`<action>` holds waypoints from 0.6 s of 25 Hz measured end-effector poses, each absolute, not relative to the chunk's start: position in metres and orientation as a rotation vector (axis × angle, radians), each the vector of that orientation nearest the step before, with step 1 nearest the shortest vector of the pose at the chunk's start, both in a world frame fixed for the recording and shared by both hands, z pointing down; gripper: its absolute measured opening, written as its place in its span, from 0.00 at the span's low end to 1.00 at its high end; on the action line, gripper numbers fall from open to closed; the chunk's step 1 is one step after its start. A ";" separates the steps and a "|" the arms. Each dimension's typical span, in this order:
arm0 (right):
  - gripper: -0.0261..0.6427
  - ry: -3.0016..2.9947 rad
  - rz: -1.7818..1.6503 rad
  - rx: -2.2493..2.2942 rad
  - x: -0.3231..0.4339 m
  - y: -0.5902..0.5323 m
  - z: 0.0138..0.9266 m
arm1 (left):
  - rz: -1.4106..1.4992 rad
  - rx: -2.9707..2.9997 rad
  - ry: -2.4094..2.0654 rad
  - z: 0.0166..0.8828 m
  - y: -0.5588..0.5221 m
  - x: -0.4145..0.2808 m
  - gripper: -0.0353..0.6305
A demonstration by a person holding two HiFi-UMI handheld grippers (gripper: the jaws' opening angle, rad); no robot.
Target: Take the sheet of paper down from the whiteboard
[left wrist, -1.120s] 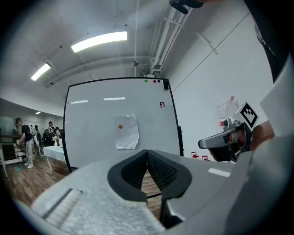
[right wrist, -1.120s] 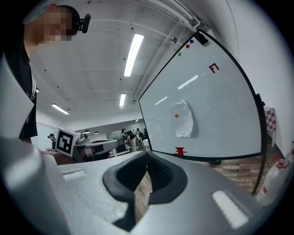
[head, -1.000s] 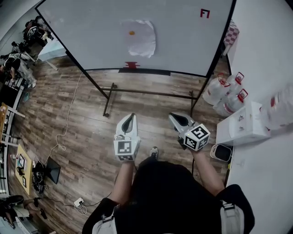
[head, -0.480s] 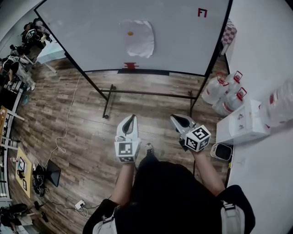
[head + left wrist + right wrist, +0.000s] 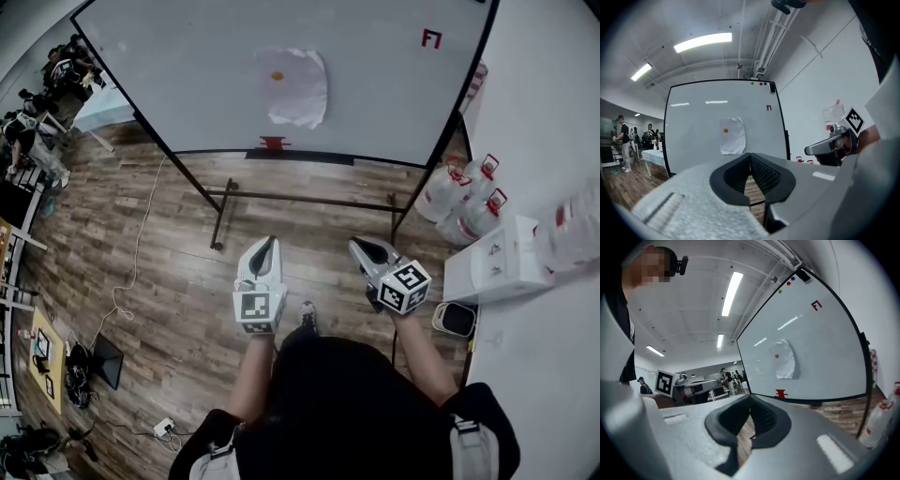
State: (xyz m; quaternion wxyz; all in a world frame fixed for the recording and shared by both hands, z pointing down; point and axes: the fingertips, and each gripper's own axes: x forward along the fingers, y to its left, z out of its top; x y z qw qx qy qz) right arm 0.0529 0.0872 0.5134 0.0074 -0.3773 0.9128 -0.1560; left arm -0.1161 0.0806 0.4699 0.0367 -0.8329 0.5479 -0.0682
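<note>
A white sheet of paper hangs on the whiteboard, pinned near its top by an orange round magnet. The sheet also shows in the left gripper view, and in the right gripper view the paper bulges off the board. Both grippers are held side by side well short of the board, over the wood floor. My left gripper is shut with nothing in it. My right gripper is shut and empty too.
A red eraser sits on the board's tray. The board's black stand legs reach toward me. Water jugs and a white box line the right wall. People and desks fill the far left. A cable trails on the floor.
The whiteboard and paper have shifted slightly right and lower in the head view. Both grippers keep their pose, shut.
</note>
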 end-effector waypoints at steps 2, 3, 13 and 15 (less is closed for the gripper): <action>0.04 2.861 -0.492 -1.184 0.047 0.081 0.516 | -0.216 -2.551 1.679 0.472 0.069 -0.122 0.07; 0.04 2.862 -0.495 -1.188 0.046 0.077 0.517 | -0.210 -2.550 1.673 0.471 0.063 -0.123 0.07; 0.04 2.853 -0.530 -1.253 0.033 0.033 0.530 | -0.213 -2.604 1.629 0.480 0.013 -0.135 0.07; 0.04 2.859 -0.534 -1.255 0.029 0.023 0.532 | -0.210 -2.598 1.633 0.482 0.003 -0.139 0.07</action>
